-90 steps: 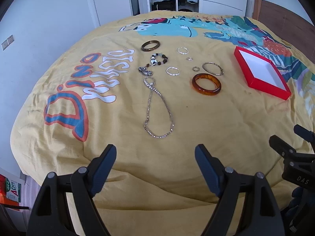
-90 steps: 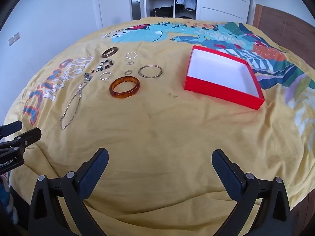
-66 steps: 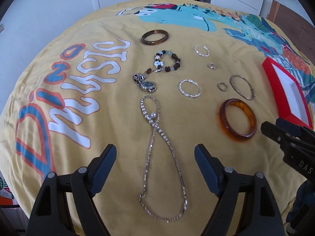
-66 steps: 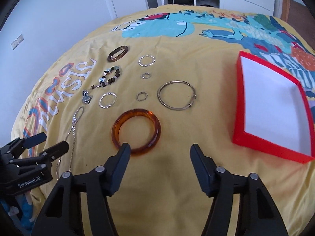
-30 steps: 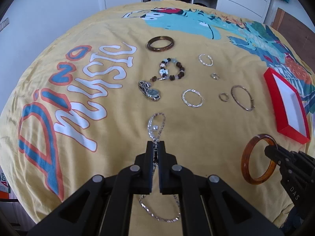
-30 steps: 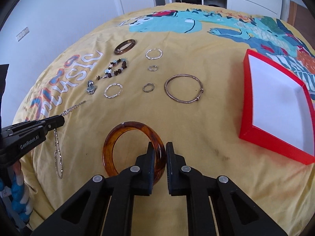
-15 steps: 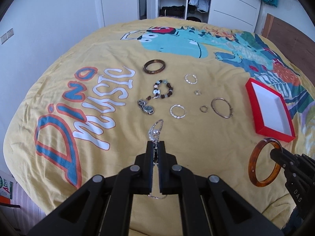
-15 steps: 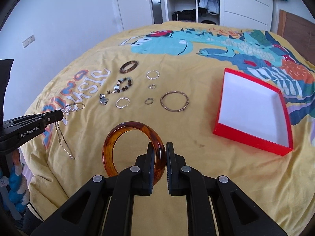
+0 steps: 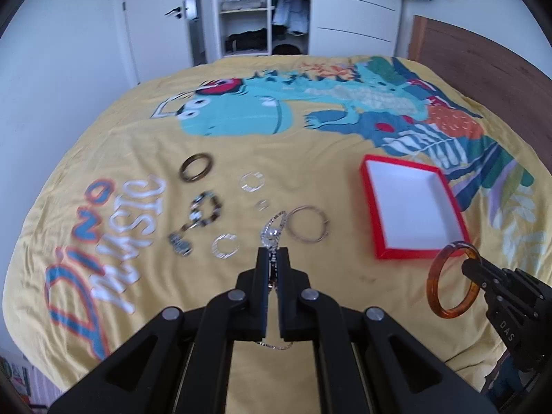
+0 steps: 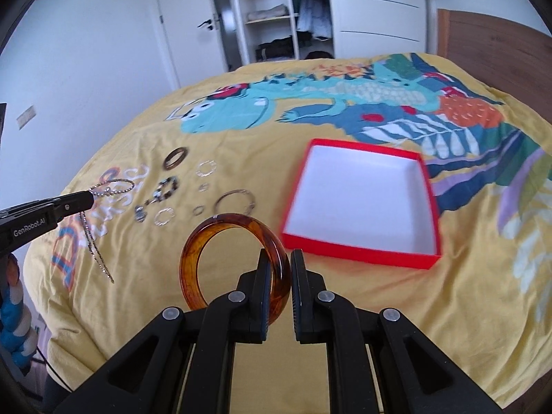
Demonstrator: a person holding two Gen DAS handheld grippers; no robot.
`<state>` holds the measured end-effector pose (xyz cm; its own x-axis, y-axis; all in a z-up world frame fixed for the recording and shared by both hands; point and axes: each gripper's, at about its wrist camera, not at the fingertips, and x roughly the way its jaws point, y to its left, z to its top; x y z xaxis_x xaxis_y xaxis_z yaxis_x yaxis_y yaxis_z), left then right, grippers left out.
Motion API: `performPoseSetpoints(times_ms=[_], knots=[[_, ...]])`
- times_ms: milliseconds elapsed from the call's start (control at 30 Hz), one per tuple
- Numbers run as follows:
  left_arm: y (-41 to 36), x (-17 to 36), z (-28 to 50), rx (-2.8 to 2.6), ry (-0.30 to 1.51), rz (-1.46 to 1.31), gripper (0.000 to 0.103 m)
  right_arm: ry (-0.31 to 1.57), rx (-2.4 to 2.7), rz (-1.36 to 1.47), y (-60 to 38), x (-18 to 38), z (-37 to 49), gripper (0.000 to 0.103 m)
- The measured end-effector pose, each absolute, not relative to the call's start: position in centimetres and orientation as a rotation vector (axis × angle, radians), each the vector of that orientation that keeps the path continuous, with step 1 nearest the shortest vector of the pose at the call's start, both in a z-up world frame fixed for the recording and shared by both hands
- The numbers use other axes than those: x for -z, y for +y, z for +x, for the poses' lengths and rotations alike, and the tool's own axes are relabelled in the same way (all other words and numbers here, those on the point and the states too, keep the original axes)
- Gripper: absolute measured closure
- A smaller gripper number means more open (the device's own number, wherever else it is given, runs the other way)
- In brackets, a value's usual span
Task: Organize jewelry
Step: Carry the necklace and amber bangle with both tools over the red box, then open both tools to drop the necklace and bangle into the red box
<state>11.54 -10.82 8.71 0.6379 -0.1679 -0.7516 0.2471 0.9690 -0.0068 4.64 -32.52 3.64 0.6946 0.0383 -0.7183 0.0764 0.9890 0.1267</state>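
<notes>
Looking across the bed (image 9: 114, 131), you have its yellow dinosaur cover filling both views, with the wardrobe and door behind it at the top of the frame. Right of centre sits the red box (image 10: 358, 255), white inside and holding nothing yet.

Both of your tools have come up off the cover in the last second, each carrying a piece. Your right hand-held gripper (image 10: 279, 269) is pinching the amber bangle (image 10: 193, 258) by its rim, the ring standing upright in the lower middle of the right wrist view; in the left wrist view the same bangle hangs at the lower right edge, just below the box's near corner. Your left hand-held gripper (image 9: 272, 265) is pressed together on the silver chain necklace (image 9: 274, 229), a short loop poking up past the tips and the rest dangling beneath, clear of the cover.

That lift means the pick-up is done for these two, and the carry to the box looks like the step in hand. The bangle is already close to the near wall; the chain has further to travel and may swing, so bring it in slowly.

Left of the box the smaller pieces lie apart on the cover: the large metal hoop (image 9: 308, 224), the brown bangle (image 9: 196, 167), the beaded bracelet (image 9: 206, 208), a charm (image 9: 179, 243), two thin silver rings and a tiny ring, all blurred.
</notes>
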Motion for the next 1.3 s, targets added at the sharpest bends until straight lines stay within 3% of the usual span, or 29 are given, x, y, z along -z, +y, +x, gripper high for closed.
performPoseSetpoints(times_ms=[567,1000,1300], knots=[[-30.5,-8.2,21.4,0.469,0.850,0.100,0.099,0.787,0.216,0.195,-46.9,-1.9,12.7,0.093],[-31.8,5.0,22.6,0.458,1.079,0.205,0.099,0.917,0.181,0.177,-47.3,5.4,15.8,0.093],[-31.3,6.6,22.0,0.446,1.109,0.199,0.098,0.968,0.148,0.131,-46.1,7.1,16.1,0.093]])
